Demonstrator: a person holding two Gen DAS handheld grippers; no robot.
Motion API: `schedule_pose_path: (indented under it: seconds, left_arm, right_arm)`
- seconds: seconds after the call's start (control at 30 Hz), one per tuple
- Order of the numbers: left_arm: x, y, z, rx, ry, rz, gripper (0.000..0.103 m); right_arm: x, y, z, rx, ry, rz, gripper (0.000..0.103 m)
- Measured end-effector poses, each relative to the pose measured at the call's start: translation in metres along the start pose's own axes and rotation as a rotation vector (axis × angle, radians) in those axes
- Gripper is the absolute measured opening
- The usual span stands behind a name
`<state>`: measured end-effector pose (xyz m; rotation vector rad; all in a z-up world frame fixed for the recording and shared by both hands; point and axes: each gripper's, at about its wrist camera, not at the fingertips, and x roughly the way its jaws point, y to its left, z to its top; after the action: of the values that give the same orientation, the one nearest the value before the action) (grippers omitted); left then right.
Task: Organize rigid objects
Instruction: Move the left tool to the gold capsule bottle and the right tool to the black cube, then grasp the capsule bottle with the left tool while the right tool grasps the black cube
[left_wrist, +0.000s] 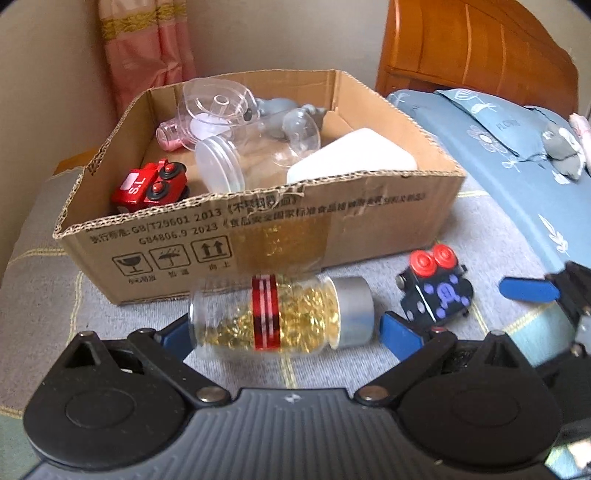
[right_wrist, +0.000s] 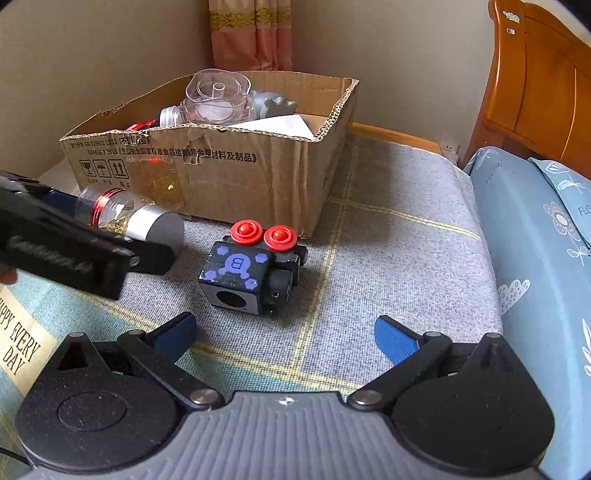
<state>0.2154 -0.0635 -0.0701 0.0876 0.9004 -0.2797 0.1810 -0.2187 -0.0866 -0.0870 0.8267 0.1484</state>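
- The cardboard box (left_wrist: 258, 221) sits toward the far left corner of the grey blanket-covered bed (right_wrist: 388, 206), against the wall, and serves as the collection bin. Inside lie a red toy car (left_wrist: 149, 188) at its left end, clear plastic containers (left_wrist: 221, 107) in the middle and a white lid (left_wrist: 354, 158) to the right.
- The left gripper (left_wrist: 284, 328) has its blue fingers (left_wrist: 400, 334) closed on the capsule bottle (left_wrist: 280, 314), one at the glass base and one at the silver cap. Held sideways and apparently clear of the blanket, just in front of the box's near wall, the bottle is probably headed over that wall. End-on contact on smooth glass could slip.
- The black toy car (right_wrist: 255, 269) with red knobs and purple markings rests on the blanket near the box's near right corner, just right of the bottle; it is not yet in the box.
- The right gripper (right_wrist: 284, 336) hovers behind the black car with fingers spread wide and holding nothing, seemingly lined up to take it.
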Motion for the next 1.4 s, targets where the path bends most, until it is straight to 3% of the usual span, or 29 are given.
schedule_pose_path:
  seconds: [0.4,0.77,1.1,1.2,1.4]
  left_arm:
    - [-0.008,0.018,-0.013,0.031,-0.003,0.131,0.101]
    - [-0.009,0.035,-0.015,-0.009,-0.012,0.084,0.1]
    - [-0.006,0.044,-0.013,0.017,-0.031,0.049,0.1]
    - [-0.003,0.045,-0.012,0.014,-0.038,0.028,0.094]
    - [-0.006,0.048,-0.016,0.03,-0.042,0.034,0.094]
  right_arm:
    - [0.0,0.002,0.001,0.018,0.001,-0.019,0.103]
    - [0.015,0.022,0.017,0.05,0.004,-0.05,0.103]
    - [0.017,0.008,0.018,0.094,-0.006,-0.09,0.103]
    - [0.017,0.007,0.018,0.114,-0.002,-0.11,0.103]
    - [0.019,0.008,0.019,0.124,0.004,-0.123,0.103]
